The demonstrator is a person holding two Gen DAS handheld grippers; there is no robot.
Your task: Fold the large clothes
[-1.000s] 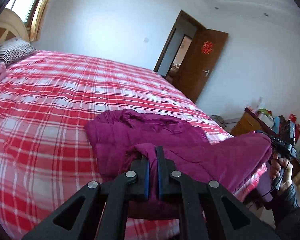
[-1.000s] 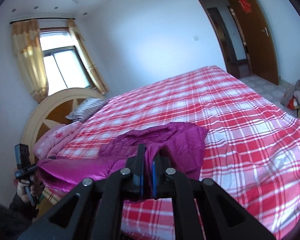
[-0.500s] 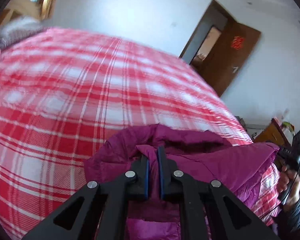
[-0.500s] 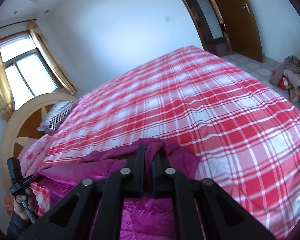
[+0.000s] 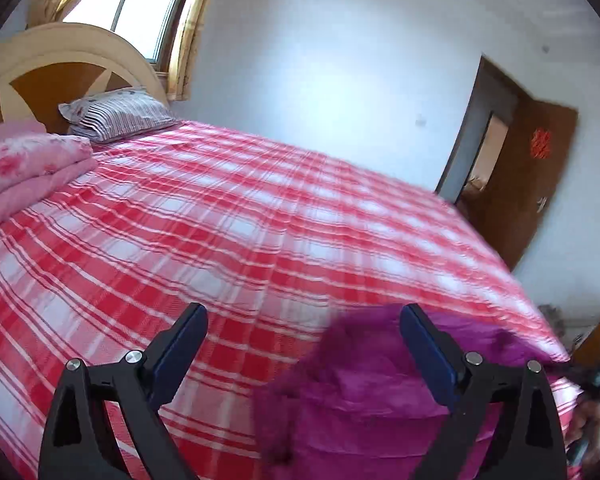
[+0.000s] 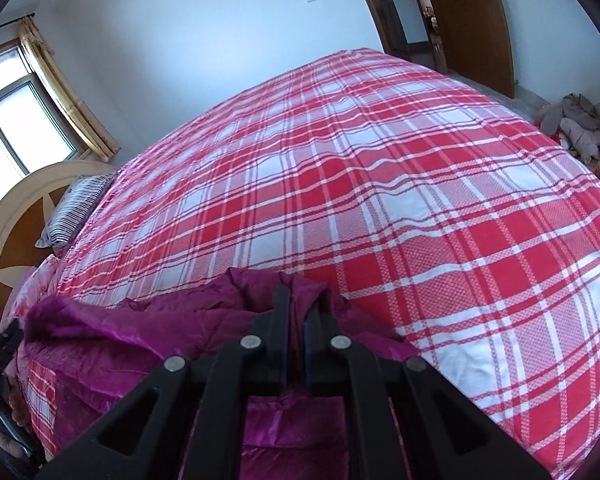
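Jacket (image 6: 148, 332) hugs near bed (image 6: 380, 184) edge; left claw (image 5: 302, 344) opening, right claw (image 6: 296, 316) pinching it.

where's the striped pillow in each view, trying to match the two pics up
Left wrist view: the striped pillow lies upper left, at the head of the bed, in front of the rounded headboard.
Right wrist view: the striped pillow lies at the far left edge, mid-height, beside the same headboard.
Shared landmark: the purple jacket at the near edge of the red plaid bedspread.
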